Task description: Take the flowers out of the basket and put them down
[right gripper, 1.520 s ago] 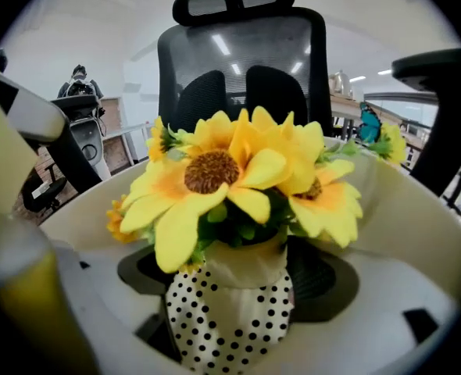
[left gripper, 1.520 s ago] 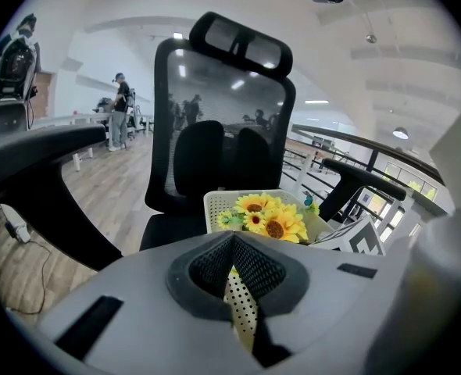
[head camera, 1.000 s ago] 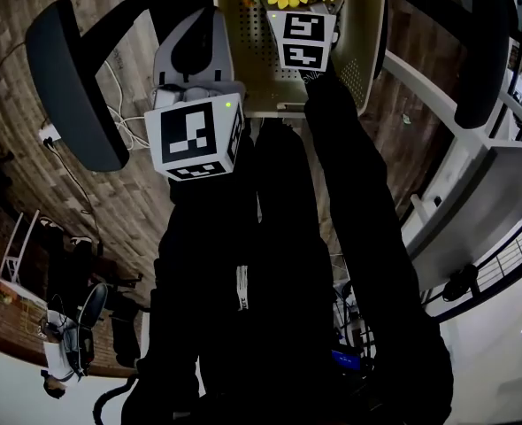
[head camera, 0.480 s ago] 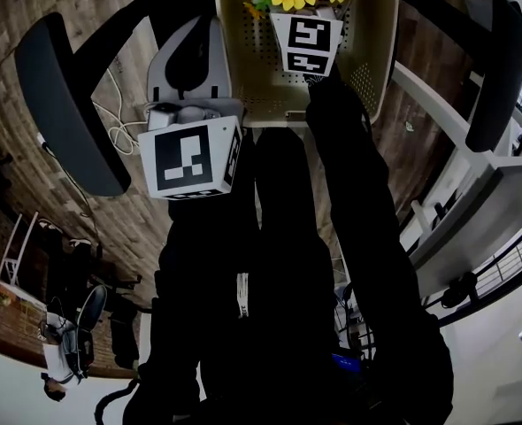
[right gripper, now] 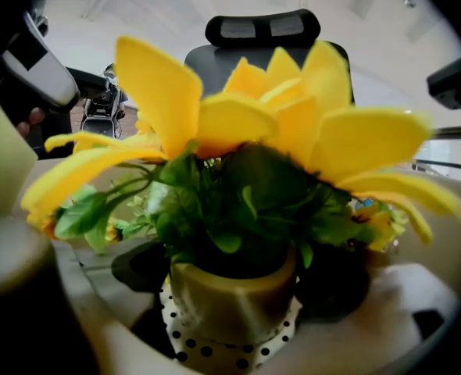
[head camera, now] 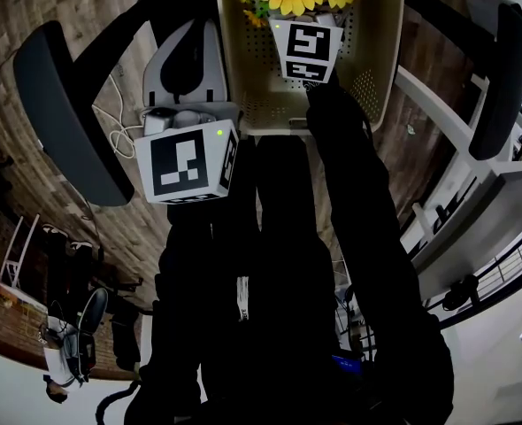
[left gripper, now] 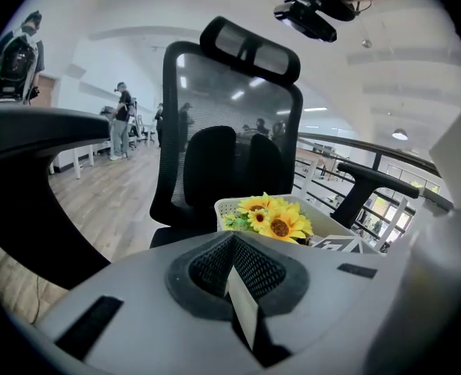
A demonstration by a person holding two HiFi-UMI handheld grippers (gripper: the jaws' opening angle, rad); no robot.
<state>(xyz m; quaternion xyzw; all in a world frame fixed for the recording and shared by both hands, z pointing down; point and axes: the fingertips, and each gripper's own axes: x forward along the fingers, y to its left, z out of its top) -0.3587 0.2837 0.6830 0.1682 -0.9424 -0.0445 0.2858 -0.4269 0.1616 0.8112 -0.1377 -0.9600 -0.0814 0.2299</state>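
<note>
L gripper [left gripper: 234, 266]: jaws pressed together, nothing btwn them. In my head view it hangs outside the basket [head camera: 373, 76], just beside its near-left corner and over the wood floor [head camera: 31, 34]. R gripper [right gripper: 232, 297] is reached into the basket, jaws pinching the flowers [right gripper: 238, 131] by the pot [right gripper: 230, 307], one dark pad [right gripper: 137, 268] on each side of it. The pot is olive-yellow w/ a white dotted wrap [right gripper: 215, 342] under it. The blooms stand above the basket rim, roughly mid-basket. I can't tell if the pot base touches the basket bottom. The basket is cream, perforated, and sits btwn the armrests [head camera: 62, 113] of an office chair, w/ the backrest [left gripper: 230, 131] behind it in the L gripper view. A white cable [head camera: 119, 118] lies on the floor near the L gripper.
</note>
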